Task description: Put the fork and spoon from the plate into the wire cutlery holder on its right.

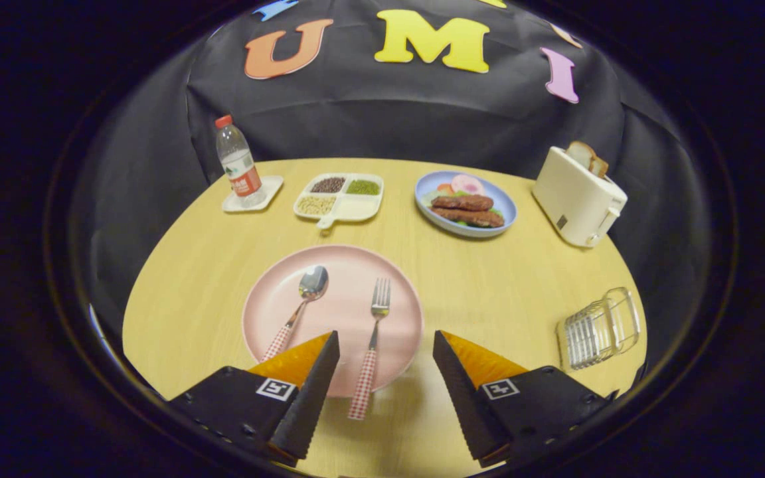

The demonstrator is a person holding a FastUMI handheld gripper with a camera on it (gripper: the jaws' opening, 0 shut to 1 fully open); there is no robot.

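A pink plate [349, 275] lies on the wooden table just ahead of my fingers. On it rest a spoon [301, 300] to the left and a fork [372, 338] to the right, both with red-checked handles. The fork's handle sticks out over the plate's near rim, into the gap between my fingers. My gripper [386, 340] is open, above the near edge of the plate, holding nothing. The left finger [309, 378] overlaps the spoon's handle end. A wire cutlery holder [598, 328] stands to the right of the plate, beyond my right finger [469, 378].
Farther back stand a water bottle [238, 162] on a white coaster, a divided tray of beans [339, 197], a blue plate of food [465, 202] and a cream toaster [578, 196] with bread in it. The table edge curves close to the wire holder.
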